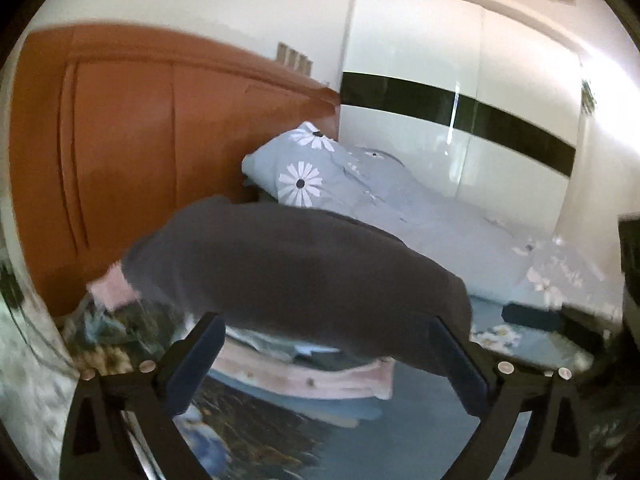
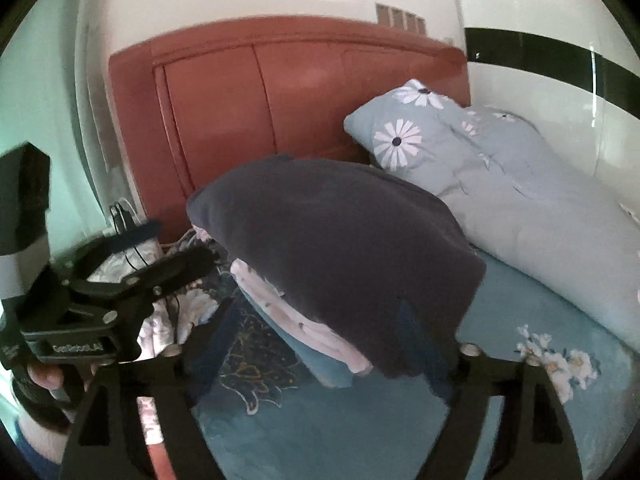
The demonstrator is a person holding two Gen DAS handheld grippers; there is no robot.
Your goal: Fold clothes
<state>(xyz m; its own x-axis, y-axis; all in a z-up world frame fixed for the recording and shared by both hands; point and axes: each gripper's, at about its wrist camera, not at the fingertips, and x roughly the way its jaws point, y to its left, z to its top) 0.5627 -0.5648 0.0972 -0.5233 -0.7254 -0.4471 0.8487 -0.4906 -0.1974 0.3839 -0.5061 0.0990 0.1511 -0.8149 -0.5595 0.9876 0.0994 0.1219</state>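
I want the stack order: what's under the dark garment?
Under the dark garment lies folded pink clothing, over a blue piece. Anything further beneath is covered.

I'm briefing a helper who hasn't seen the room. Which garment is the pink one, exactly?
Start at the orange-brown headboard and come down to the bed. The dark grey garment drapes over a small stack; the pink garment is the pale folded layer peeking out beneath it.
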